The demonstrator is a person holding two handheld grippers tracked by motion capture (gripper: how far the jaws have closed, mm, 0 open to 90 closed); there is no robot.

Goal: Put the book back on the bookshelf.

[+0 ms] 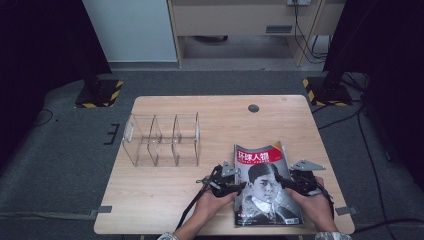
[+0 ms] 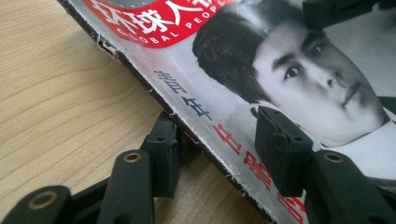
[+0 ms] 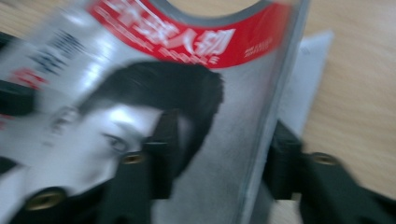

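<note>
The magazine (image 1: 266, 186) lies flat on the wooden table (image 1: 165, 195), near the person's edge, and both tongs straddle it from opposite sides. The left gripper (image 1: 239, 186) has its jaws about half open, one pad on the cover and the other out past the worn spine edge, over the bare wood; nothing is pinched yet. The right gripper (image 1: 286, 183) is much the same, half open, one jaw on the cover and the other beyond the far edge, where a loose white page pokes out.

The risk I see is a grip that takes only the cover or a few top pages. Flat on the wood, the magazine gives a lower jaw no way under, so a squeeze may just crease the cover or skid across the glossy paper. That ragged spine could tear further if the left tongs bite there. If one side lifts before the other, the whole thing will sag and fan open. The clear acrylic organizer (image 1: 162, 140) sits well beyond the left tongs, out of harm's way for now.

Both forearms come in low from the near edge. The left hand (image 1: 212, 202) and the right hand (image 1: 314, 205) are angled inward toward each other, tongs tilted down onto the magazine's two long edges.
</note>
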